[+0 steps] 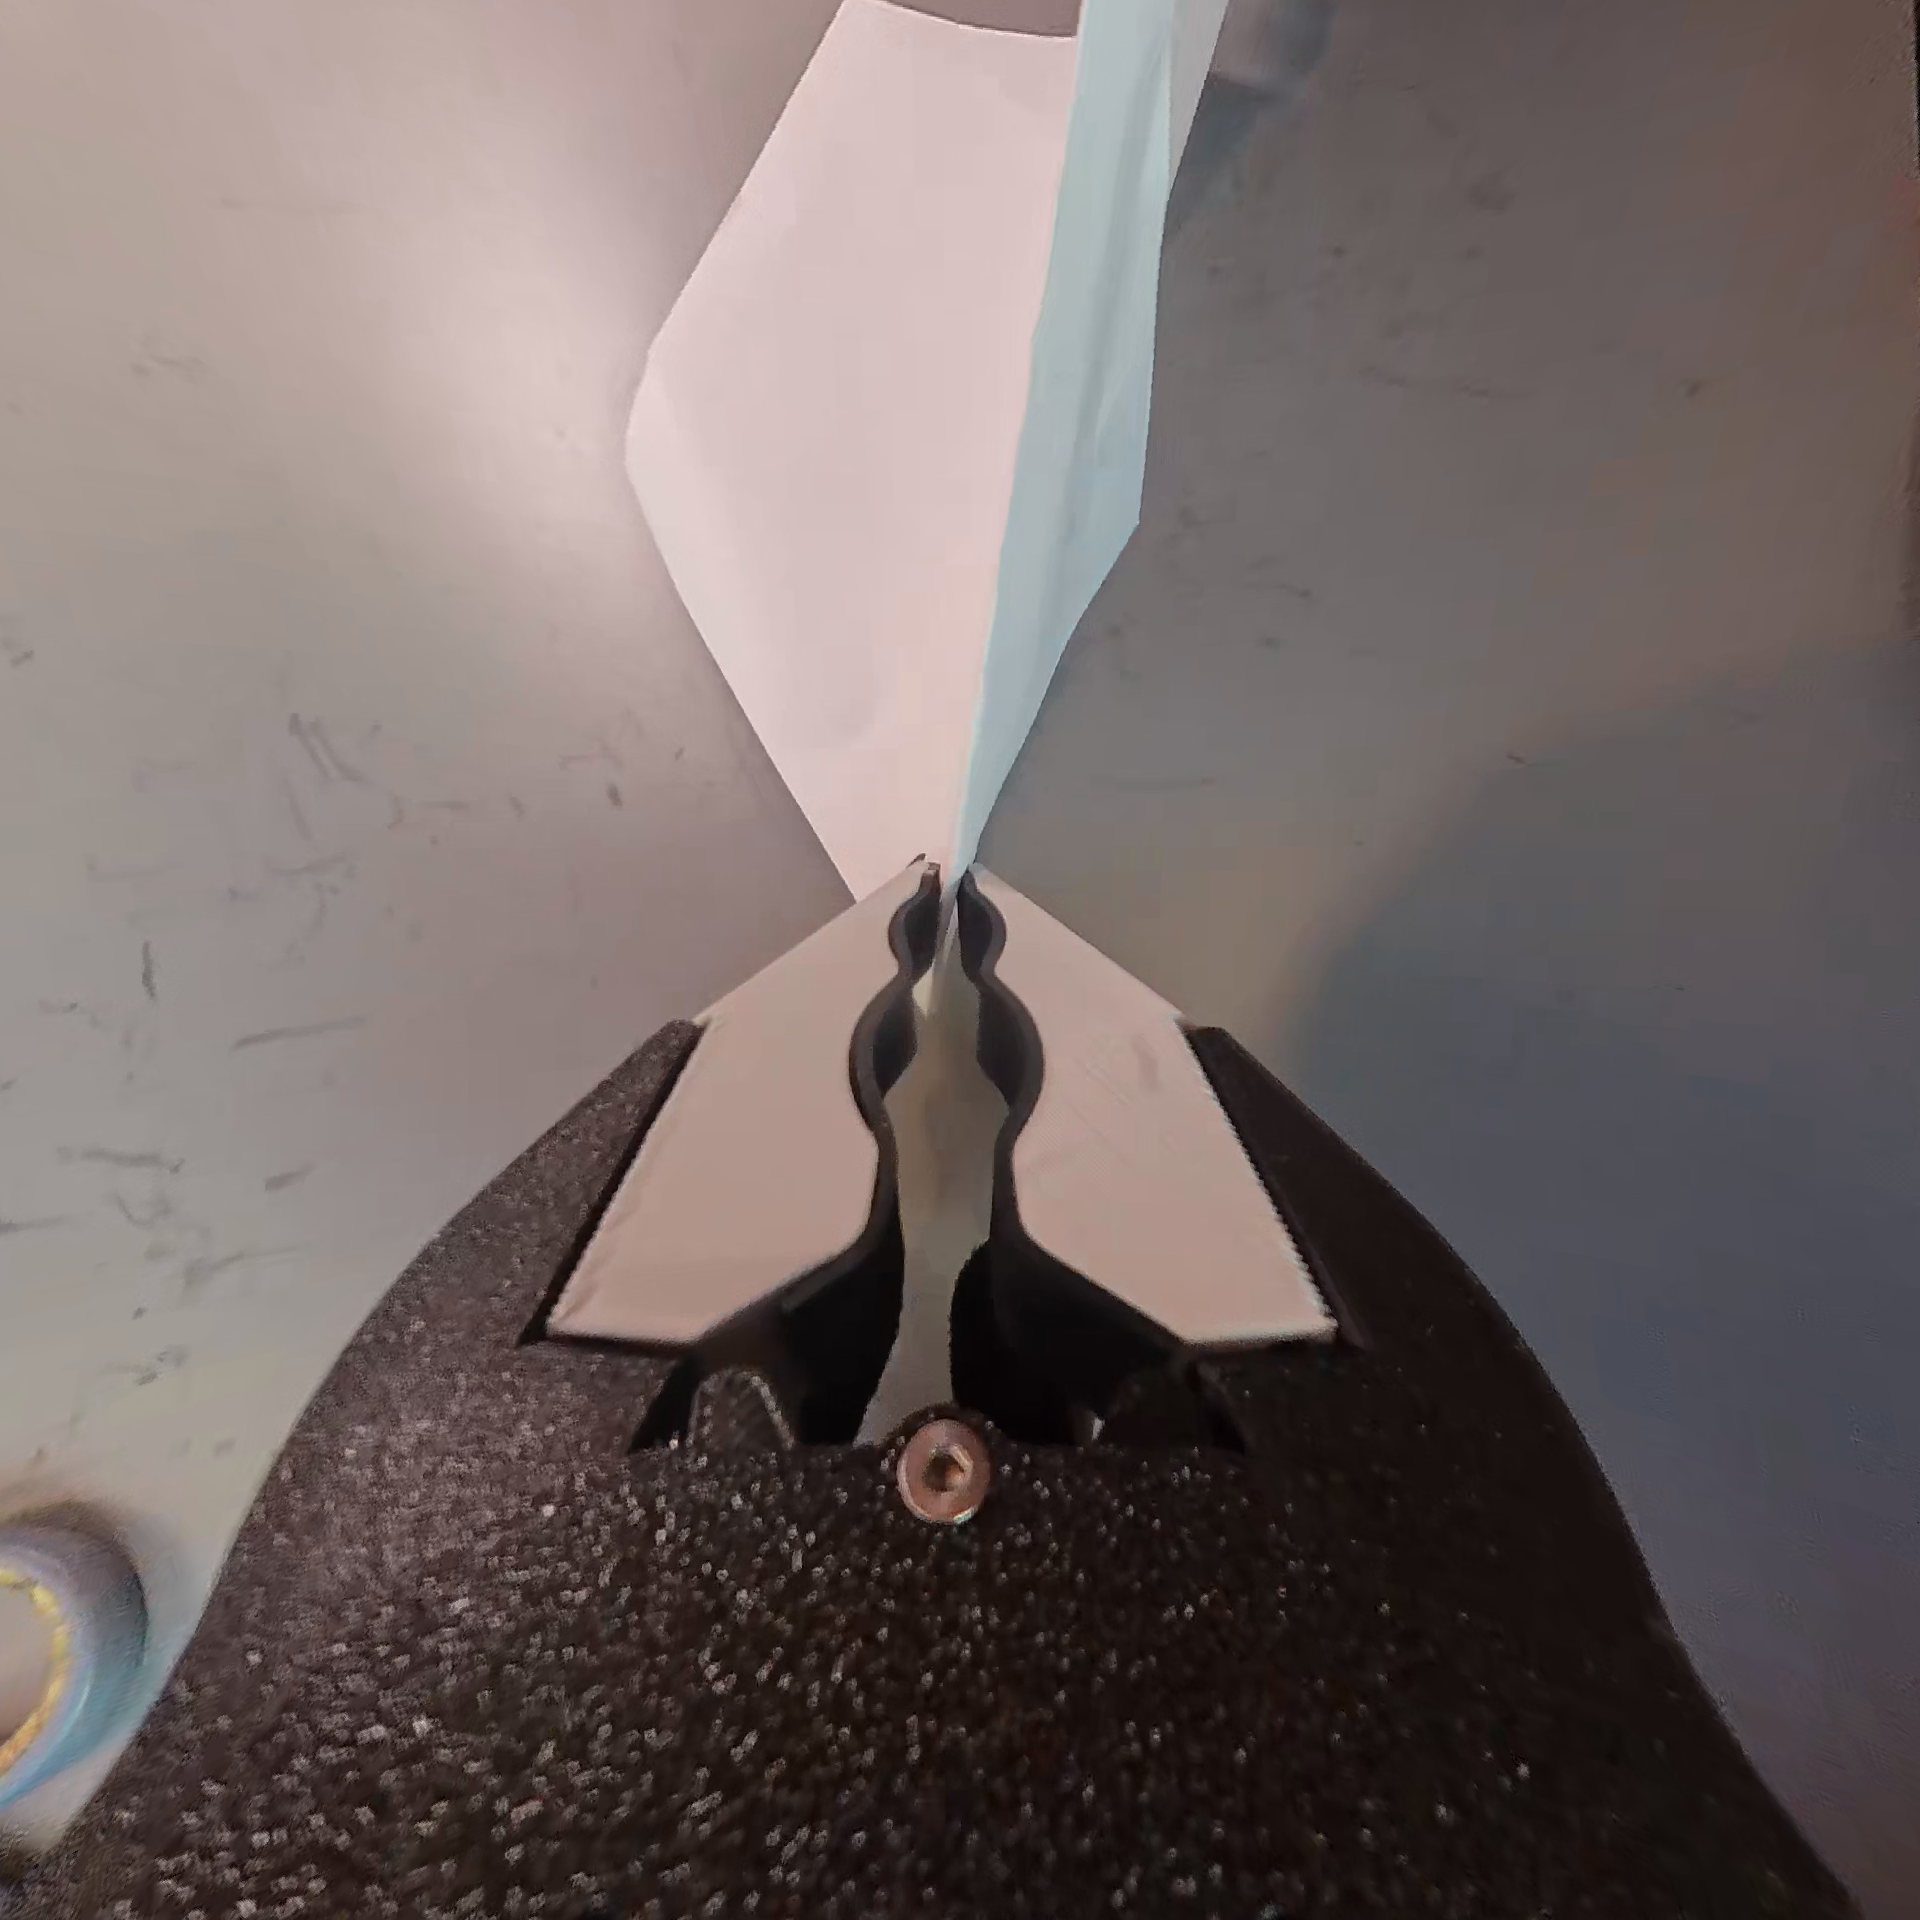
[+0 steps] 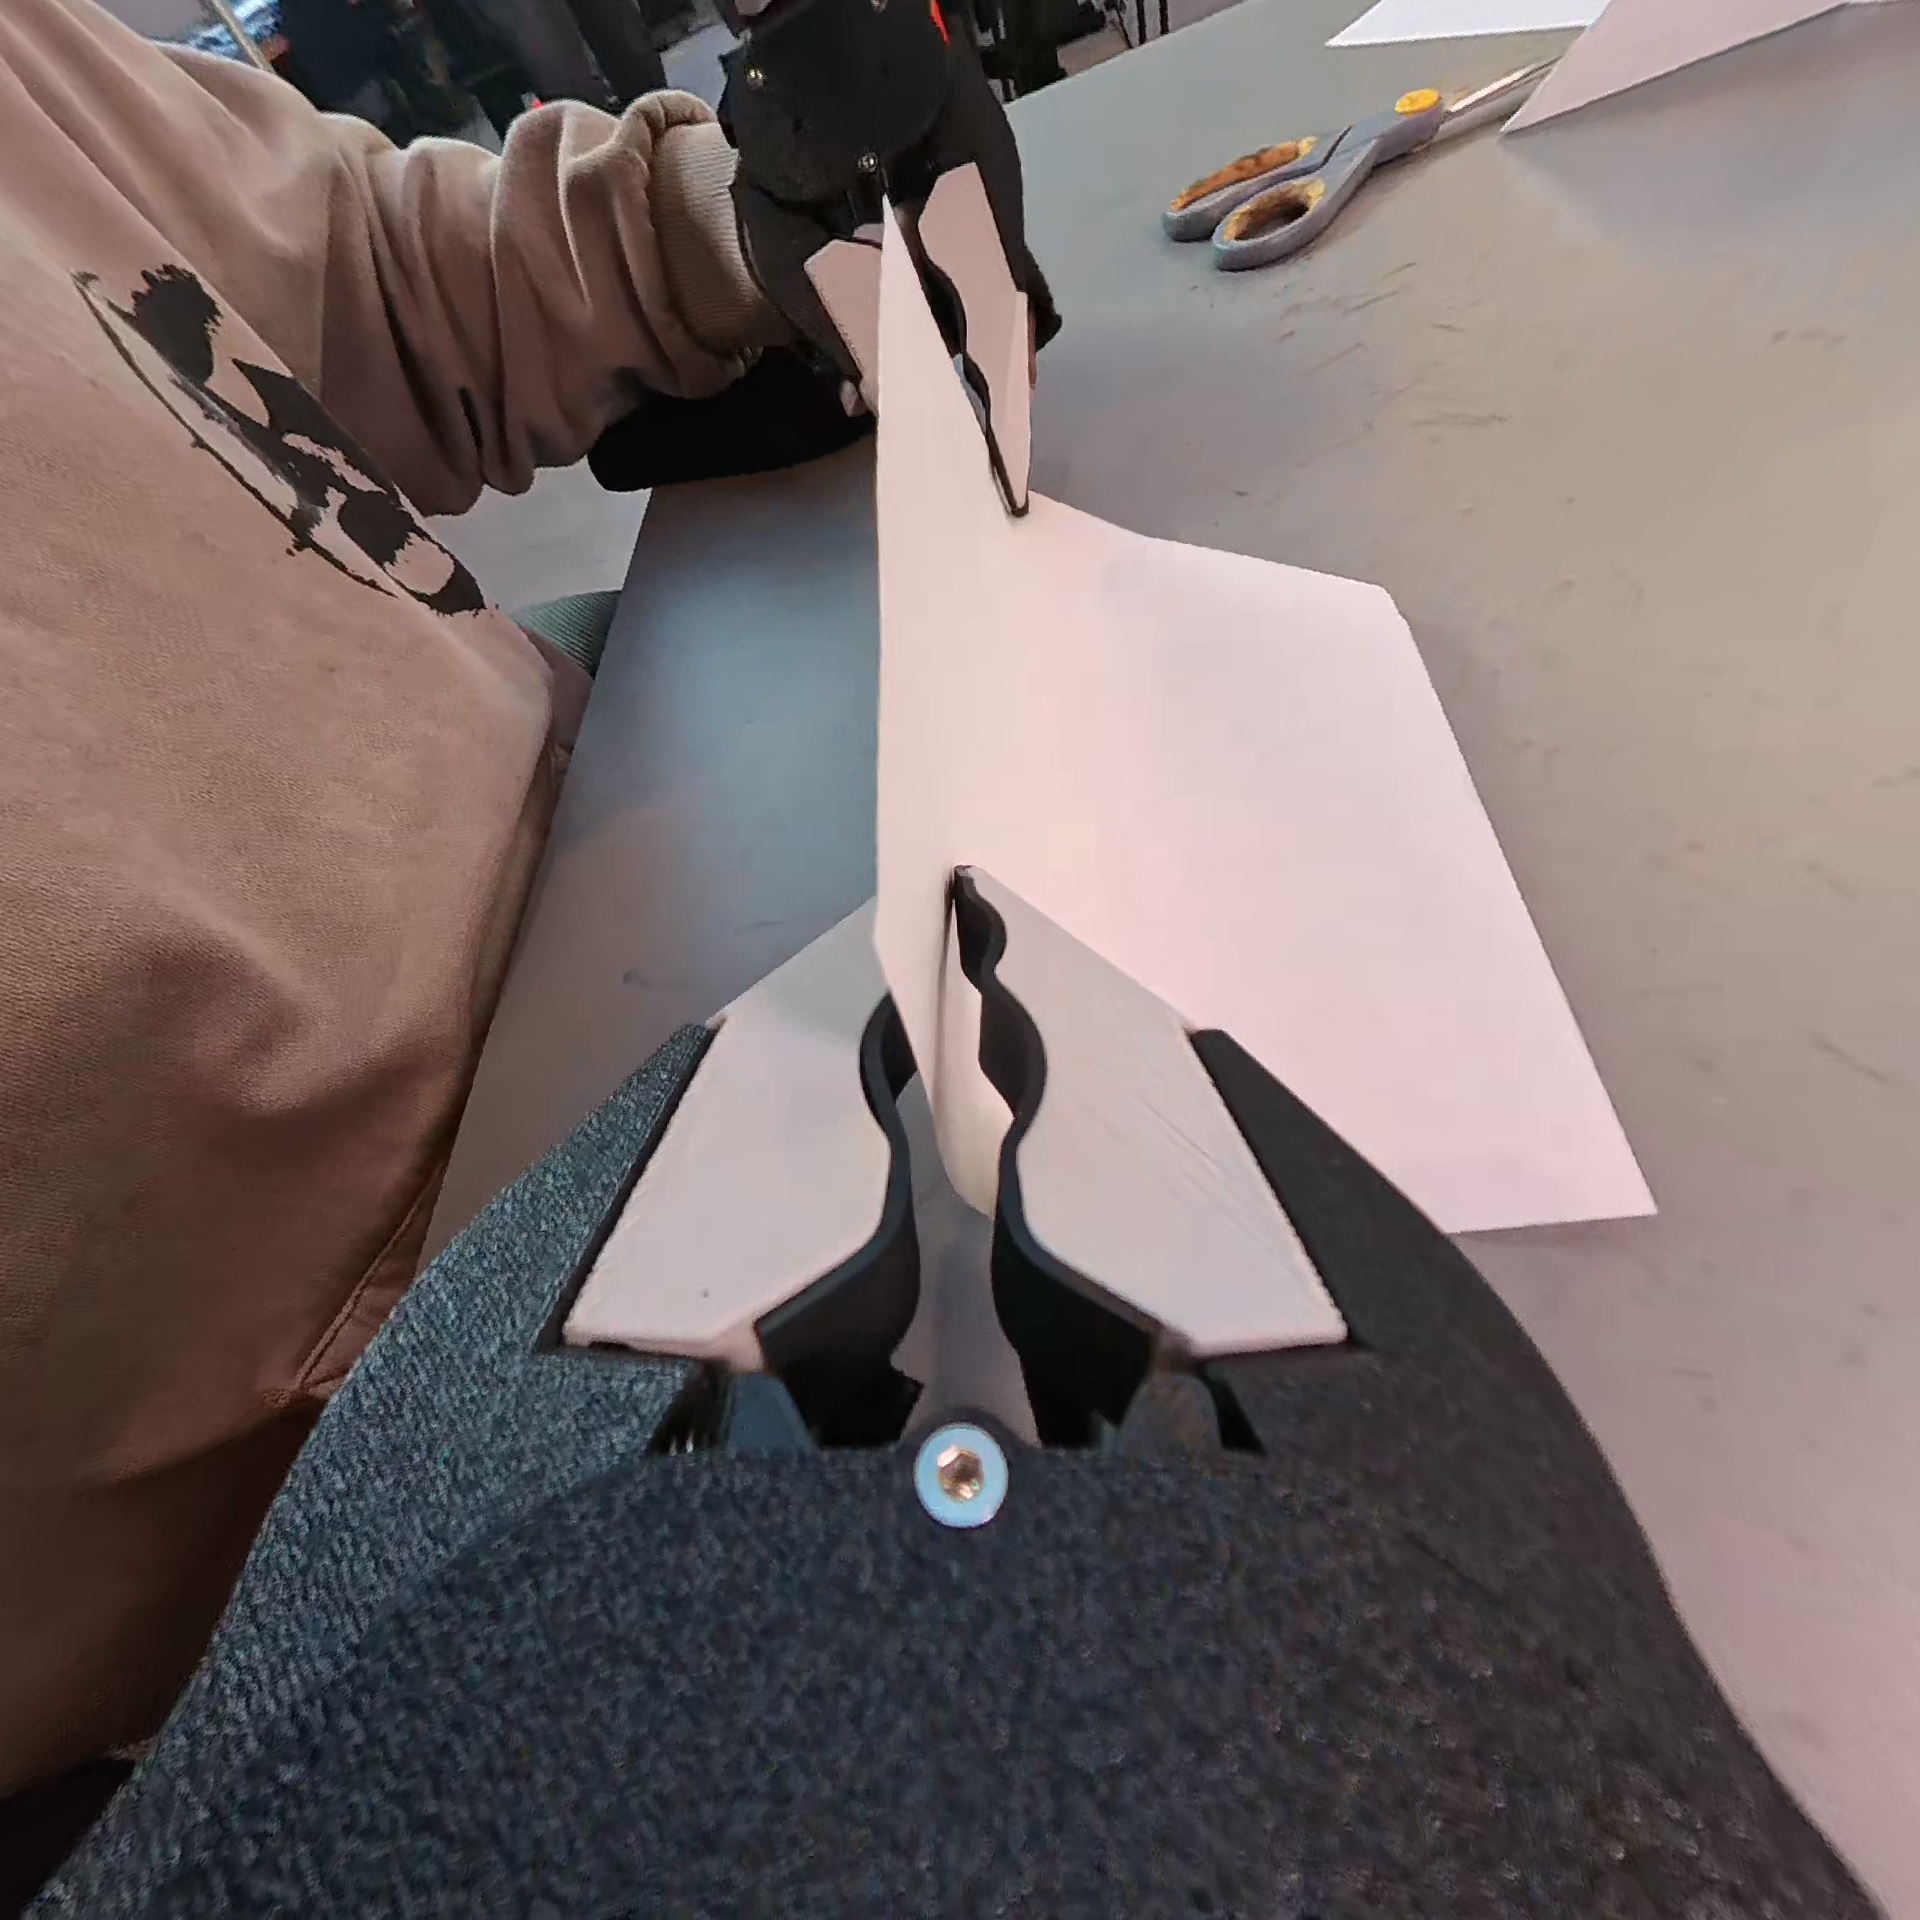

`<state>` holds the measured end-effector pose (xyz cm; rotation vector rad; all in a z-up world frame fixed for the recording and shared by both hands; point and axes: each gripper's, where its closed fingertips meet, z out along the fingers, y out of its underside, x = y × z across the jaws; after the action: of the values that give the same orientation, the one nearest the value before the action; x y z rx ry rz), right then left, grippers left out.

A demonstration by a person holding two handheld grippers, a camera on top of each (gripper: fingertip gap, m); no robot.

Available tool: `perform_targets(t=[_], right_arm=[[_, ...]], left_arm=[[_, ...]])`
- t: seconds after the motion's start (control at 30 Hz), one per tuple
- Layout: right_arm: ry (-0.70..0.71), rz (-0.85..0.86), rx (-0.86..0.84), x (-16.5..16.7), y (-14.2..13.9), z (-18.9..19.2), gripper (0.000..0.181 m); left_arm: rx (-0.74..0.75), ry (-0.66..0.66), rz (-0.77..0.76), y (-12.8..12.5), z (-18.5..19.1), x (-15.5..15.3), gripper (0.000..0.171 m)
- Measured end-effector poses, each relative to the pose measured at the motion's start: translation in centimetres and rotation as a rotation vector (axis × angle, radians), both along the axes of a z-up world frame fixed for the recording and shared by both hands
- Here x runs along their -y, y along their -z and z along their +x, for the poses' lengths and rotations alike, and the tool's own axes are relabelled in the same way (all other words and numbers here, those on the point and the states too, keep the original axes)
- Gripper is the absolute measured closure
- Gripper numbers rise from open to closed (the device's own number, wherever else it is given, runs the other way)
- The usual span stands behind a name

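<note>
Paper, one white rectangular sheet [image 2: 1195,810], lies partly on the grey scuffed desk [image 2: 1558,468], with its near edge lifted upright off the surface by both tools. Right gripper [image 2: 951,883], black-bodied with pale finger plates, has its jaws closed down to a thin slit on the raised edge of the sheet, at the end farthest from the grey-handled scissors [image 2: 1299,177]. Left gripper [image 2: 987,416], seen farther along the same raised edge and nearer the scissors, pinches it the same way; a hand in a beige sleeve [image 2: 582,260] carries it.

Left wrist view: left gripper's jaws are all but shut with paper running between them, and the sheet fans out ahead, white on one face, bluish in shade on the other. A round metallic object sits at the lower left corner there, blurred, kind not clear.

The far half of the sheet rests flat on the desk, between the raised edge and the scissors. More white sheets [image 2: 1662,62] lie beyond the scissors, well apart from the held one. The person's beige sweatshirt fills the side opposite the scissors.

Judgement: both tools have a firm pinch on one edge, sheet half lifted, edge taut between them.
</note>
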<state>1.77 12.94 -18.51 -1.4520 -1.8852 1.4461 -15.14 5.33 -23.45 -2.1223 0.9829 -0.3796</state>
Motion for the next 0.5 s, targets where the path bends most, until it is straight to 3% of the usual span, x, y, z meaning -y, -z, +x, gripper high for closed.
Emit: perform_targets(t=[0.13, 0.2, 0.37, 0.5], right_arm=[[0.067, 0.045, 0.043, -1.4, 0.7, 0.0, 0.171], [0.12, 0.047, 0.11, -2.5, 1.6, 0.0, 0.177], [0.147, -0.234, 0.253, -2.4, 1.6, 0.0, 0.181], [0.115, -0.465, 0.354, -1.2, 0.9, 0.4, 0.181]], left_arm=[[0.092, -0.012, -0.178, 0.8, 0.1, 0.3, 0.171], [0.151, -0.015, -0.267, 0.9, 0.3, 0.4, 0.171], [0.315, -0.058, -0.471, 0.5, 0.5, 0.5, 0.169], [0.412, -0.075, -0.519, -0.6, 0.9, 0.6, 0.148]])
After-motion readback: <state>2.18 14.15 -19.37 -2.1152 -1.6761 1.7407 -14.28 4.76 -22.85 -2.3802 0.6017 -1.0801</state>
